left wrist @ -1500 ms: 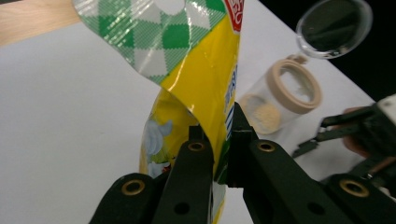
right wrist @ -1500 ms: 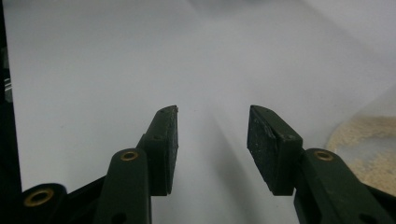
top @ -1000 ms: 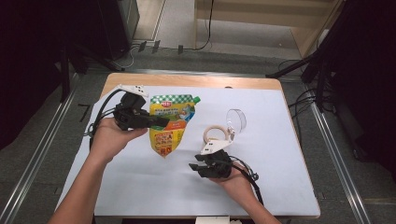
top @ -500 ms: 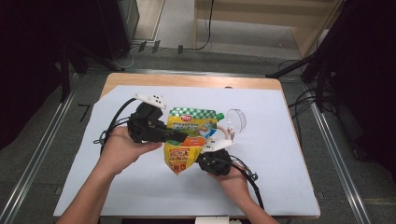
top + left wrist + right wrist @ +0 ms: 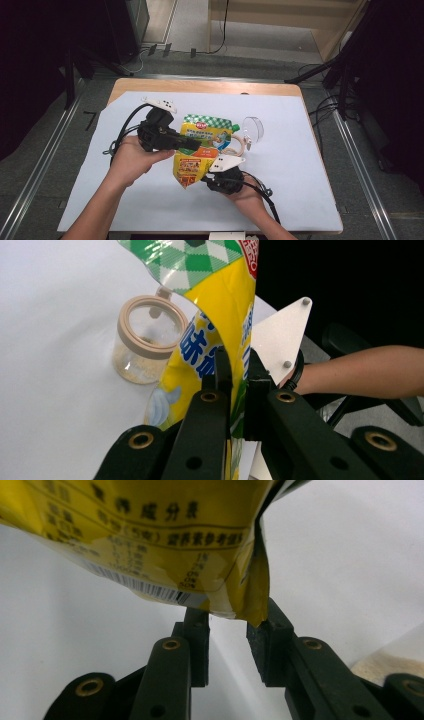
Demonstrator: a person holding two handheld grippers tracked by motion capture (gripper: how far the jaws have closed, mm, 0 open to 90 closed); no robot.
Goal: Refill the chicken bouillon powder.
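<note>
Inventory first: we count one yellow pouch [image 5: 199, 150] with a green-checked top, one clear jar [image 5: 252, 129], one tan ring lid [image 5: 236, 145], two grippers and one white table sheet [image 5: 310, 165].

We find the left gripper [image 5: 192, 143] pinching the pouch: in the left gripper view its jaws are pressed together on the yellow film [image 5: 227, 340], which passes between the pads and rises beyond them to the checked top, with more of it running back toward the gripper body. The pouch hangs clear of the sheet, held edge-on to this gripper.

From the high view we read the pouch's long axis as running from the checked top, on the far side of the table, down to the bottom edge near the person. The bottom edge points toward the right gripper [image 5: 210, 176].

In the right gripper view the jaws have just been opening and stand spread. The lower corner of the pouch [image 5: 250, 607] hangs just beyond the pad tips, over the gap between them; we see no pad pressing on it.

Beyond the left jaw in the left gripper view, the jar [image 5: 142, 347] lies on its side on the sheet, its tan-rimmed mouth facing the camera, with a little pale powder inside. It sits near the pouch.
</note>
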